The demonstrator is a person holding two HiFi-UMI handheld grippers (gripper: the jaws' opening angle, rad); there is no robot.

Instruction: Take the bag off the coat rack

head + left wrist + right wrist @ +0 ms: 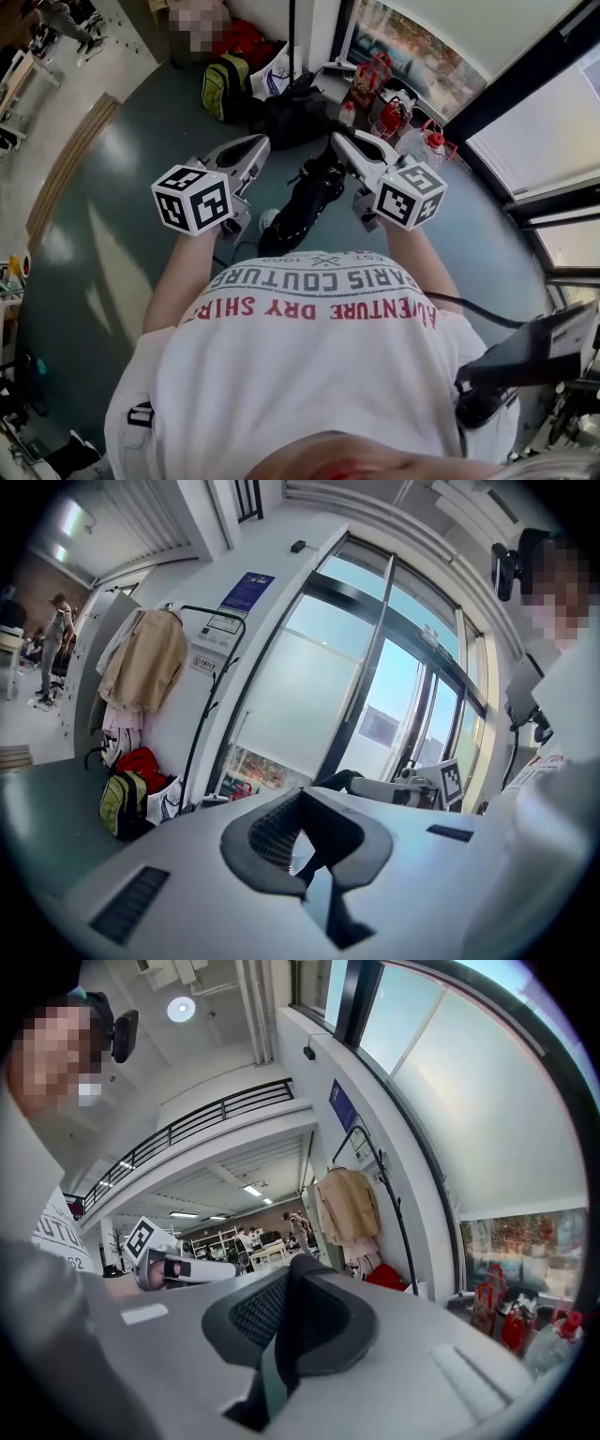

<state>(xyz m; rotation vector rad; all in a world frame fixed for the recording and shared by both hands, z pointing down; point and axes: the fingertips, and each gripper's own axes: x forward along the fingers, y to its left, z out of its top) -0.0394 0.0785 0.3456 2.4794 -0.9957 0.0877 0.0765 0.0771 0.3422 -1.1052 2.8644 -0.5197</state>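
I am holding both grippers up in front of my chest. The left gripper is keeping its fingers drawn narrow with only a sliver of light between them, and the right gripper is pressing its fingers together; neither is carrying anything. Ahead of them the grey-green floor is running out to a heap at the foot of the coat rack: a yellow-green backpack and a white bag are sitting there. Just above them a red bag is showing under the beige coat, which is hanging from the rack's top bar. I am taking the red bag for the one wanted, though I cannot tell whether it is hanging from the rack or resting on the floor. The rack is standing well apart from both grippers, against the wall beside the big window. The risks I am weighing are these. With the fingers this narrow, they would only be nudging a strap aside unless I open them first. The coat is draping over the bag's upper part, so I could be pinching cloth instead. A sideways pull on a snagged strap could be tipping the slender rack, and the clutter below could be catching my feet.
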